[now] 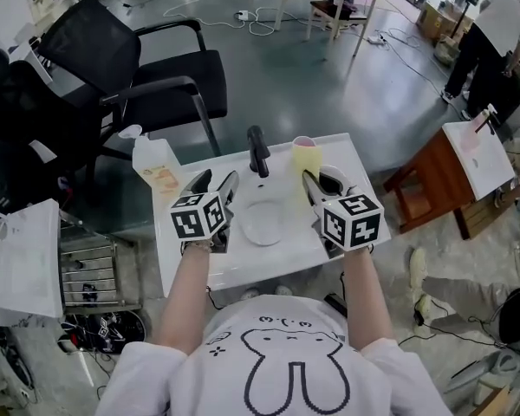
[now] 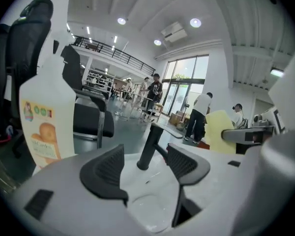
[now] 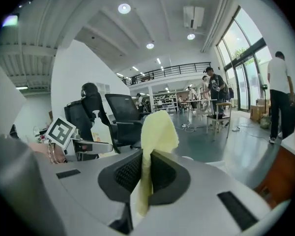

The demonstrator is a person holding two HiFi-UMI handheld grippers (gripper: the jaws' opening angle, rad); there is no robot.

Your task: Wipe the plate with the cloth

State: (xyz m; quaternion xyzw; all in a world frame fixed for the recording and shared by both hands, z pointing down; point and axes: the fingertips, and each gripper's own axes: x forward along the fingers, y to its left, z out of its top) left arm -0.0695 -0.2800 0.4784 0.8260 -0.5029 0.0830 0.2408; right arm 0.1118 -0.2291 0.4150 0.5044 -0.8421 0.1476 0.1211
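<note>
Right gripper view: right gripper [image 3: 146,168] jaws clamped on the yellow cloth [image 3: 157,127], which sticks up above them. Left gripper [image 2: 145,163] jaws apart, holding nothing. Head view: plate [image 1: 263,224] mid-frame on white surface [image 1: 269,265], between both grippers.

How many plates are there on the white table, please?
1. The plate lies mid-table, between the left gripper and the right gripper, before the black faucet. The grippers may hide others.
</note>
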